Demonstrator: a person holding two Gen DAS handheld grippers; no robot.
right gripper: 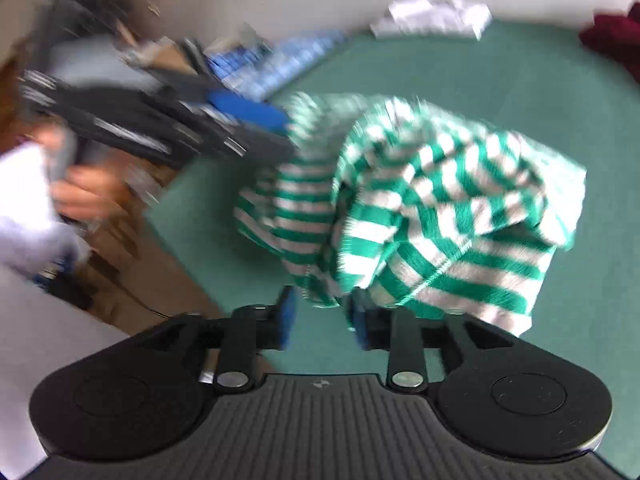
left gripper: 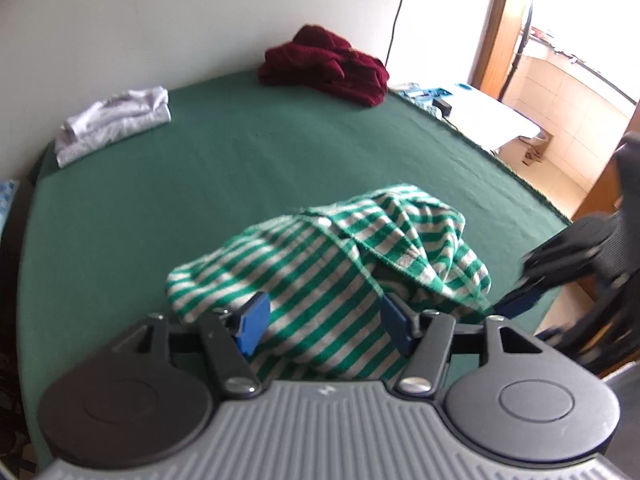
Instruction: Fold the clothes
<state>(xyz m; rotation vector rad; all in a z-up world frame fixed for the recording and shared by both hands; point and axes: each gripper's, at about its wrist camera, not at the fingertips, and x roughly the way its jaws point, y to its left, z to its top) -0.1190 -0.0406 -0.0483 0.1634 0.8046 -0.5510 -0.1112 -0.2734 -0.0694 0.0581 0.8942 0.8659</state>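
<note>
Both tongs gape at the crumpled striped shirt point(left gripper: 320, 264) – left tongs point(left gripper: 324, 326) straddling its near edge, right tongs point(right gripper: 322, 318) gripping nothing – on the green counter point(left gripper: 240, 168).

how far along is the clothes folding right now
Done: a white garment lies folded at the far corner of the green table. In hand: the green striped shirt is still bunched near the table edge, its cloth between the open left gripper; the right gripper is open at its hem. Left: flattening and folding that shirt, plus the dark red garment, which sits in a loose heap.
</note>
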